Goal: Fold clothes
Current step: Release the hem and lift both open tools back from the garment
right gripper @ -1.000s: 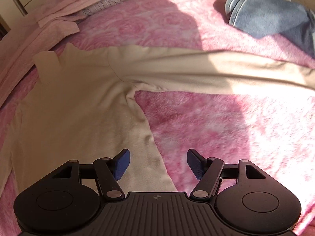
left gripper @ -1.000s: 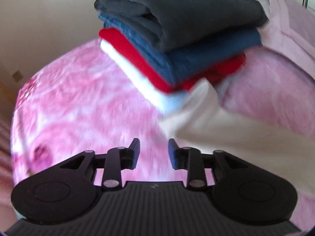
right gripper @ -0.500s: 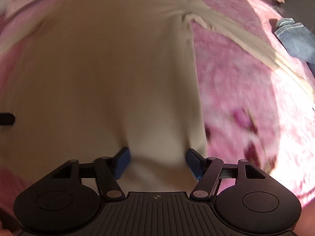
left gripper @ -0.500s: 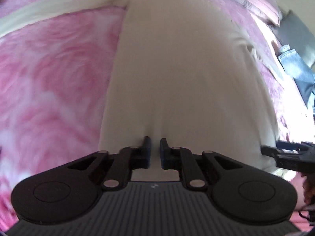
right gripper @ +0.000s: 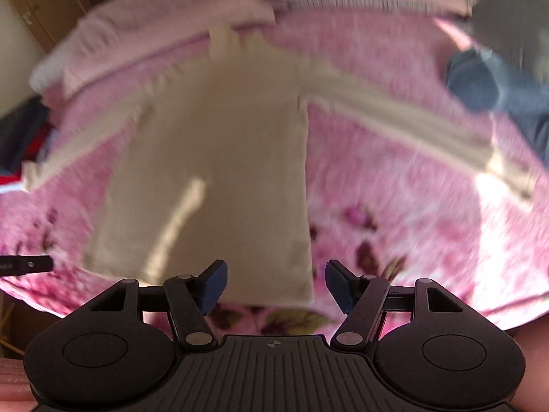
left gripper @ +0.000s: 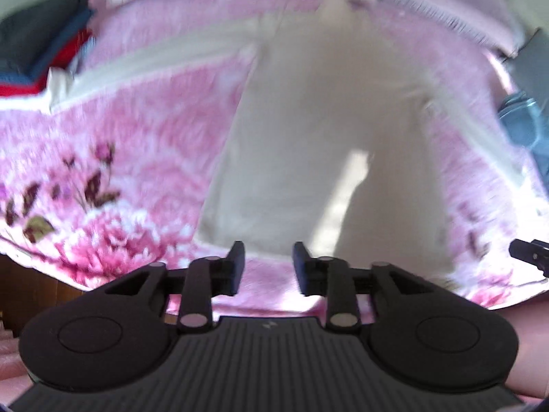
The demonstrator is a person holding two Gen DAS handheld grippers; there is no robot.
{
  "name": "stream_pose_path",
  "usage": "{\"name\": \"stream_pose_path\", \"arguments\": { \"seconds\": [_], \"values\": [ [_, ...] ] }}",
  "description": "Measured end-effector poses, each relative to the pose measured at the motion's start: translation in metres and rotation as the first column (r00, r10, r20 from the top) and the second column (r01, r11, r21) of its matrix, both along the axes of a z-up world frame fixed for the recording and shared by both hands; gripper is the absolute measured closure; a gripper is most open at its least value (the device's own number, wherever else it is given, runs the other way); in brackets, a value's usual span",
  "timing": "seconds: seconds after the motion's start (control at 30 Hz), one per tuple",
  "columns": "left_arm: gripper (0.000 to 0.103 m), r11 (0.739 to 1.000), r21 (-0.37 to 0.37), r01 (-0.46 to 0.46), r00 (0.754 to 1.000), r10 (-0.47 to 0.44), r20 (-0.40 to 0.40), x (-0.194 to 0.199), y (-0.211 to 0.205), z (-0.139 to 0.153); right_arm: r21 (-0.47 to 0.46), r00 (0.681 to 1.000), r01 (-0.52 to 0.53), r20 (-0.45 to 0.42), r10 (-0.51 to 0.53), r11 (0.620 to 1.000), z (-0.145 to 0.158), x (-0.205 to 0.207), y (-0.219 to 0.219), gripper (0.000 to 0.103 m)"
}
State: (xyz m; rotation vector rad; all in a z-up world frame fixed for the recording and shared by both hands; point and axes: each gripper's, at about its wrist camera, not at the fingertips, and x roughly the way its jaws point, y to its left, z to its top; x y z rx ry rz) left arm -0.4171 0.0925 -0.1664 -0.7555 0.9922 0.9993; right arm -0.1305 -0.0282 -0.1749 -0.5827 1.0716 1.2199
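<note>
A cream long-sleeved top (left gripper: 329,130) (right gripper: 219,158) lies flat on the pink floral blanket (left gripper: 113,158) (right gripper: 394,206), both sleeves spread out to the sides and its hem nearest me. My left gripper (left gripper: 268,267) hangs open just short of the hem's left part, holding nothing. My right gripper (right gripper: 275,283) is open wide above the hem's right corner, also with nothing in it. Each gripper's tip shows at the edge of the other's view. Both views are blurred by motion.
A stack of folded clothes (left gripper: 37,51) in dark grey, blue and red sits at the far left. Blue jeans (right gripper: 504,92) (left gripper: 525,127) lie at the far right. A pale pink cloth (right gripper: 178,13) runs along the back. The blanket's front edge drops off just below the grippers.
Both grippers have pulled back from over the top's body to its hem near the blanket's front edge. The left jaws have opened wider. The top lies spread as before.
</note>
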Motion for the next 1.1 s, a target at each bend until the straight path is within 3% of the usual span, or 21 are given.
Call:
{"name": "stream_pose_path", "arguments": {
  "seconds": [0.23, 0.43, 0.6, 0.7, 1.0, 1.1],
  "values": [
    [0.07, 0.993, 0.118, 0.001, 1.0, -0.001, -0.006, 0.023, -0.029, 0.054, 0.049, 1.0, 0.001, -0.004, -0.001, 0.999, 0.058, 0.01, -0.021, 0.036],
    [0.067, 0.983, 0.18, 0.02, 0.999, -0.012, -0.045, 0.035, -0.05, 0.08, 0.039, 1.0, 0.021, -0.01, -0.021, 0.999, 0.075, 0.024, -0.053, 0.036],
    [0.066, 0.982, 0.184, 0.041, 0.998, -0.03, -0.064, 0.041, -0.064, 0.088, 0.016, 1.0, 0.013, 0.001, -0.013, 1.0, 0.082, 0.029, -0.068, 0.034],
    [0.065, 0.984, 0.173, 0.054, 0.996, -0.041, -0.075, 0.045, -0.07, 0.09, -0.004, 1.0, -0.005, 0.015, 0.005, 1.0, 0.086, 0.028, -0.073, 0.022],
    [0.06, 0.985, 0.129, 0.118, 0.986, -0.101, -0.129, 0.059, -0.09, 0.088, -0.1, 1.0, 0.008, 0.007, -0.007, 0.995, 0.082, 0.026, -0.094, 0.019],
    [0.06, 0.984, 0.109, 0.138, 0.982, -0.122, -0.144, 0.062, -0.094, 0.085, -0.128, 1.0, 0.018, 0.008, -0.017, 0.992, 0.079, 0.025, -0.1, 0.009]
  ]
}}
